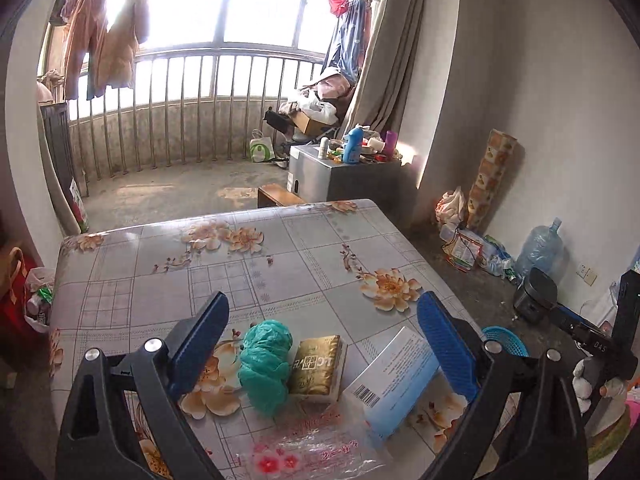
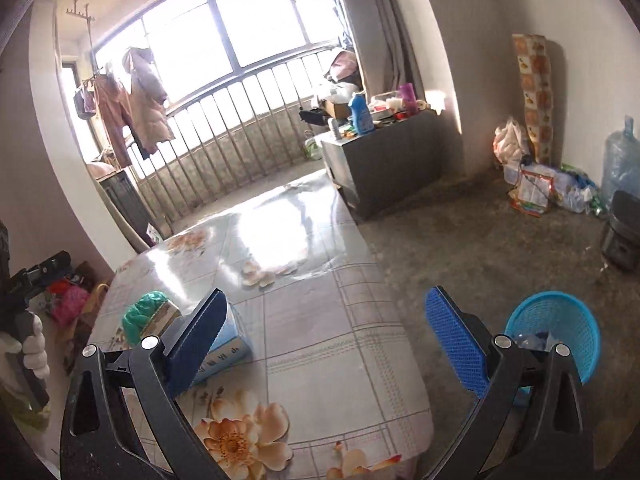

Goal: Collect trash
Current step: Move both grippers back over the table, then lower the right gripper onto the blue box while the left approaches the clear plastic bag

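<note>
Left wrist view: the left claw (image 1: 322,346) hangs spread above the worktop (image 1: 304,256), empty, framing a crumpled green bag (image 1: 266,364), soft and light, best pinched across its bulging middle. Right claw (image 2: 322,344), also spread, hovers near the blue basket (image 2: 560,332).

Black frames, blue ribbed fingers (image 1: 446,344).

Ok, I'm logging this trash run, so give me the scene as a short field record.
surface: floral table
trash on table: green bag, gold tissue pack, light blue box, clear floral wrapper
bin: blue basket on floor, right of table
left gripper: open, above the items
right gripper: open, empty
</note>
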Demonstrator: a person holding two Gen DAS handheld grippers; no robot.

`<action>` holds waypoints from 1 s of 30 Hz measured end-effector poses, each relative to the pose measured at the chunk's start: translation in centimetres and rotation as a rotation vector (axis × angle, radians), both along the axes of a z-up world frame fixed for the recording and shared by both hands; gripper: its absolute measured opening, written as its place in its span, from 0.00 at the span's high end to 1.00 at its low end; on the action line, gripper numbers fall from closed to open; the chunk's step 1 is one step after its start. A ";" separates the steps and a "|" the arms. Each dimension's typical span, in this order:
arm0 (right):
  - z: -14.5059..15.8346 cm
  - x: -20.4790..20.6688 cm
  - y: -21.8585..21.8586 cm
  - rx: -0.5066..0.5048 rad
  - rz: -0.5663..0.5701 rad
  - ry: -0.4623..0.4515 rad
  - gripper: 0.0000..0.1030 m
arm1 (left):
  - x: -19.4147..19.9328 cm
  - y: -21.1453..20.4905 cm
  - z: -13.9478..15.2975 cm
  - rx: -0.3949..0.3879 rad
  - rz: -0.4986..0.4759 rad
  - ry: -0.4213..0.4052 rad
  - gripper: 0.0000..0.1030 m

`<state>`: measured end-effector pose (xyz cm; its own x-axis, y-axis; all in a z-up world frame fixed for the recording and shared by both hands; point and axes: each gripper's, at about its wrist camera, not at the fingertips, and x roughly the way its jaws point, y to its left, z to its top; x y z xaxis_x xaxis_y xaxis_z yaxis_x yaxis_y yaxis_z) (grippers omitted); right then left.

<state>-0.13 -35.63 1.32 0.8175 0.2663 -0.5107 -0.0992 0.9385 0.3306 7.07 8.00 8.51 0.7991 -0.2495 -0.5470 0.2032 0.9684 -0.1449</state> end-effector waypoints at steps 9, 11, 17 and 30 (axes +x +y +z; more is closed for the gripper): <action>-1.6 3.1 7.2 0.112 0.214 0.211 0.13 | -4.7 0.3 -6.6 0.042 -0.083 0.127 0.10; -1.9 4.0 7.7 0.117 0.217 0.255 0.14 | -5.8 -0.4 -7.5 0.067 -0.127 0.132 0.10; -2.7 4.6 9.4 0.194 0.225 0.396 0.15 | -6.4 -2.2 -9.9 0.081 -0.210 0.159 0.14; -5.1 8.5 10.4 0.304 0.016 0.637 0.14 | -4.4 -2.5 -14.4 0.218 -0.157 0.186 0.31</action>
